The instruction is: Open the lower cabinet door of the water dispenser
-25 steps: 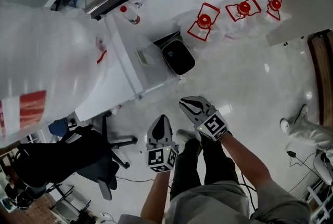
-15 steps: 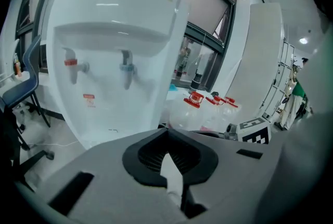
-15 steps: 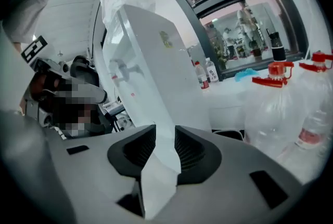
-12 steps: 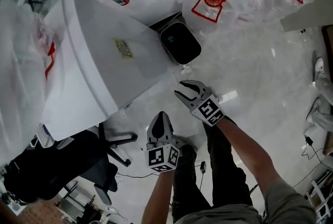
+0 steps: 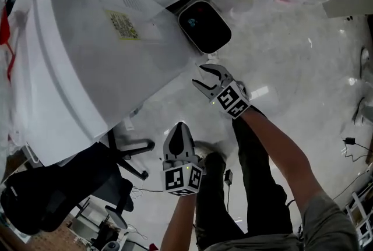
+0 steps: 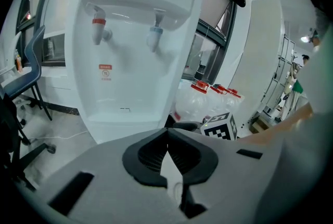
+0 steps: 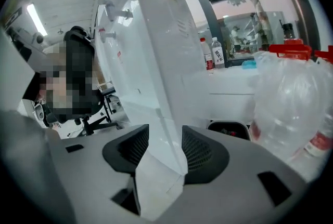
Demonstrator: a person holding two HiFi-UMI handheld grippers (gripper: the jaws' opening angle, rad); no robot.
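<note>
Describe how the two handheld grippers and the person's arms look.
The left gripper and right gripper match: pale grey, shield-shaped bodies with dark, ribbed fingers. Each carries a cube with black-and-white square markers at the end nearest the hand. No cables show on them. The forearms are bare, and a grey short sleeve shows at the right shoulder.
</note>
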